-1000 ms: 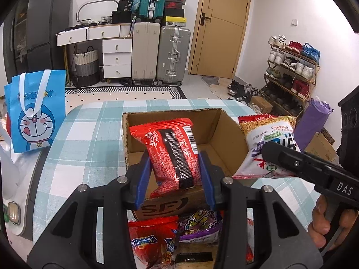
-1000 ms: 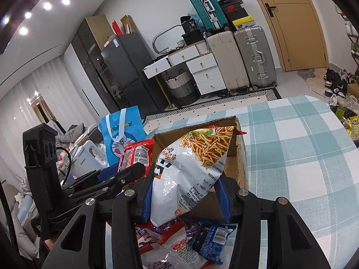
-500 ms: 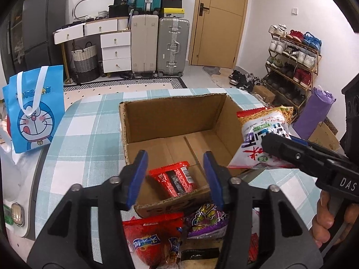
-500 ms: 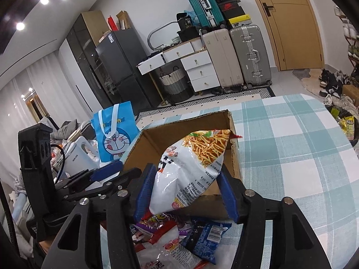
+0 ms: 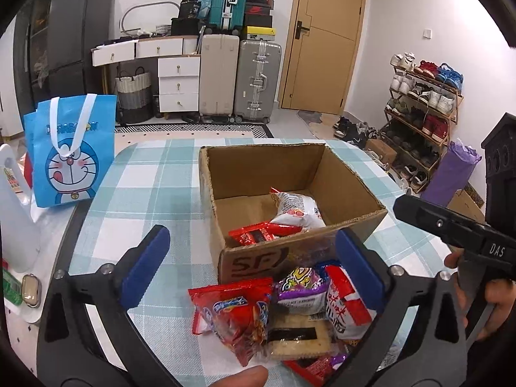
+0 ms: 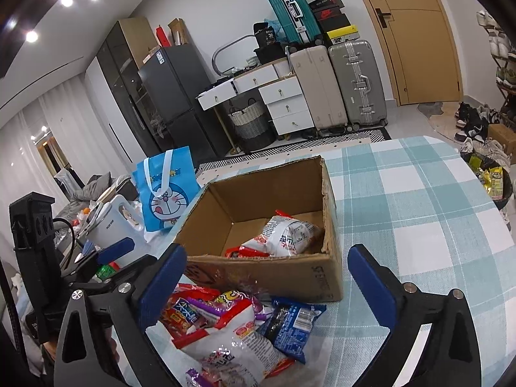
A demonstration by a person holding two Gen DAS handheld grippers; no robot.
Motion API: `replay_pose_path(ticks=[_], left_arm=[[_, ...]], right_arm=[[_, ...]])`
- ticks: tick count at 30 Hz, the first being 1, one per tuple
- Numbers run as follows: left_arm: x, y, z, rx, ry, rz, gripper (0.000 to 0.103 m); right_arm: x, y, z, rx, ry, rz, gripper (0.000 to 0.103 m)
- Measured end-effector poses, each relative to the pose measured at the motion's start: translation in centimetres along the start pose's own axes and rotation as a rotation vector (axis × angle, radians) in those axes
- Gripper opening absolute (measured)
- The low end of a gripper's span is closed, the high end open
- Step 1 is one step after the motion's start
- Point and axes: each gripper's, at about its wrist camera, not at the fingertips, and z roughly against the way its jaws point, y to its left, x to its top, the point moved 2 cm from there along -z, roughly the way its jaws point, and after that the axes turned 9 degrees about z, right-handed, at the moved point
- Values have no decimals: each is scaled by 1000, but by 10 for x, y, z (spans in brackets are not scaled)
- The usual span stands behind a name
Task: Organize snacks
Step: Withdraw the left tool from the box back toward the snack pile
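Left wrist: red packet (image 5: 254,234) half-hidden behind box (image 5: 351,174) wall.

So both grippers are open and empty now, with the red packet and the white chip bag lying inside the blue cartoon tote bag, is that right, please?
Not quite: the small red snack packet and white chip bag lie inside the open brown cardboard box, not the blue cartoon tote bag, which stands apart to its left, as the left wrist view shows. The left gripper and right gripper are indeed open and empty.

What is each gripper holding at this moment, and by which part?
Nothing is held. The left gripper and the right gripper are both open and empty, above the loose snack packets beside the brown cardboard box.
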Motion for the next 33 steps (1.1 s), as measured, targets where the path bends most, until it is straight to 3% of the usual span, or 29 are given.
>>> replay_pose_path(ticks=[20,33], left_arm=[[-79,29,64,43,5,1,102],[-95,35,59,52,39,8,102]], right_arm=[[-78,16,42,-42,92,-15,102],[-116,36,45,-7,141,-6,102]])
